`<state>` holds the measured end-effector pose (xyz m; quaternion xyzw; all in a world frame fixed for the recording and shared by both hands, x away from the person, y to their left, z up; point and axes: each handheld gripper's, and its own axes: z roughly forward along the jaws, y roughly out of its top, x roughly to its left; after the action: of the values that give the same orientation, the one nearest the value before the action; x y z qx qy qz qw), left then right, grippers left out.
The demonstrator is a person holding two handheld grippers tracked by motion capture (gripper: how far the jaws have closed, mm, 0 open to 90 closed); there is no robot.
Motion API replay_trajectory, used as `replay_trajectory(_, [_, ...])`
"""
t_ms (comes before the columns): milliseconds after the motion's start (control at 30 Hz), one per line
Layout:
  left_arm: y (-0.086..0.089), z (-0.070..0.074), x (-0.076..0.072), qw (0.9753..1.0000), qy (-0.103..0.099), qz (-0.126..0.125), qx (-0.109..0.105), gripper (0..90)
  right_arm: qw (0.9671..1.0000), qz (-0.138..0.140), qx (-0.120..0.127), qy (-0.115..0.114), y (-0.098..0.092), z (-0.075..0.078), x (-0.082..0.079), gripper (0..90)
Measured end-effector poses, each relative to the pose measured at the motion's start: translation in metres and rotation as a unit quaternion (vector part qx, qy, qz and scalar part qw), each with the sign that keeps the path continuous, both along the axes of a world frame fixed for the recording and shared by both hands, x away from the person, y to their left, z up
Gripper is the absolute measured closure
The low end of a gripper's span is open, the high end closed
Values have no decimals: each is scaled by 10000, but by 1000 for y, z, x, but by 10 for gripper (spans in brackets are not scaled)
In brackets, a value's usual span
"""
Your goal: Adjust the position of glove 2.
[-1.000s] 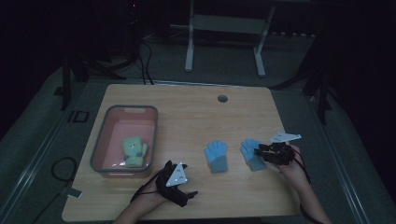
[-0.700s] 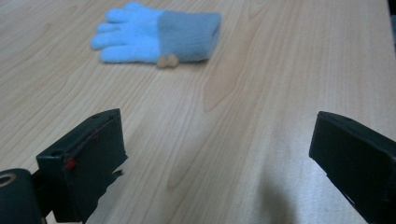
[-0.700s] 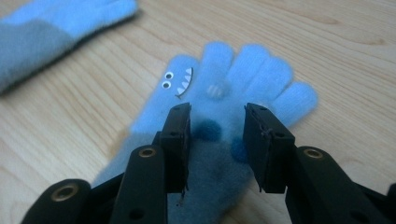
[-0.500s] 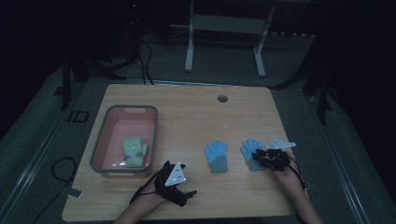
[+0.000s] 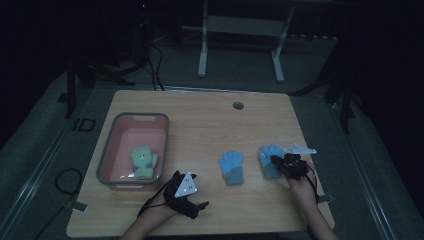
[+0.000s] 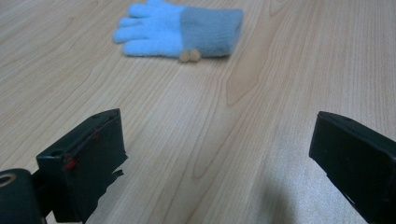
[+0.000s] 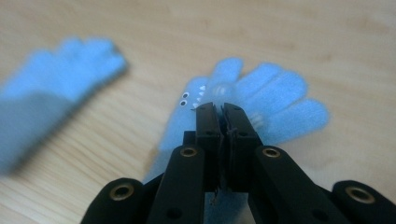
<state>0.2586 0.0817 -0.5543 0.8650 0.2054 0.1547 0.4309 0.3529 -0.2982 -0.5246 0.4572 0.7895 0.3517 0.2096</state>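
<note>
Our right gripper (image 7: 221,108), jaws pressed together, sat over the right glove (image 7: 275,100) at frame centre; whether it pinched fabric, we couldn't tell. Our left gripper (image 6: 219,158) gaped wide, empty, low on the bench (image 6: 261,79).

Both claws were black. The left claw (image 5: 186,196) carried a grey three-cornered plate dotted with screws, with red marks on one jaw. The right claw (image 7: 220,110) showed brass-ringed pivot holes and a thin black cable.
</note>
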Motion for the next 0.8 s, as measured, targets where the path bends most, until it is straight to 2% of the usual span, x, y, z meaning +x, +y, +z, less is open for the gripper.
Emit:
replay_trajectory(233, [1, 0, 1, 10000, -4, 7, -6, 38, 9988, 214, 231, -373, 22, 36, -2, 862])
replay_trajectory(400, [2, 0, 1, 10000, -14, 14, 2, 39, 9969, 498, 390, -467, 46, 54, -4, 863])
replay_trajectory(467, [3, 0, 1, 10000, -22, 12, 1, 38, 9960, 609, 428, -494, 57, 57, -6, 863])
replay_trajectory(533, [3, 1, 1, 10000, -44, 14, 3, 39, 9951, 718, 529, -425, 68, 58, -7, 862])
replay_trajectory(600, [3, 1, 1, 10000, -40, 13, 0, 38, 9945, 783, 558, -415, 71, 58, -7, 863])
replay_trajectory(667, [3, 1, 1, 10000, -43, 12, 8, 39, 9934, 908, 582, -397, 83, 57, -9, 862])
replay_trajectory(800, [3, 1, 1, 10000, -48, -1, 16, 39, 9921, 1006, 670, -321, 93, 52, -11, 862])
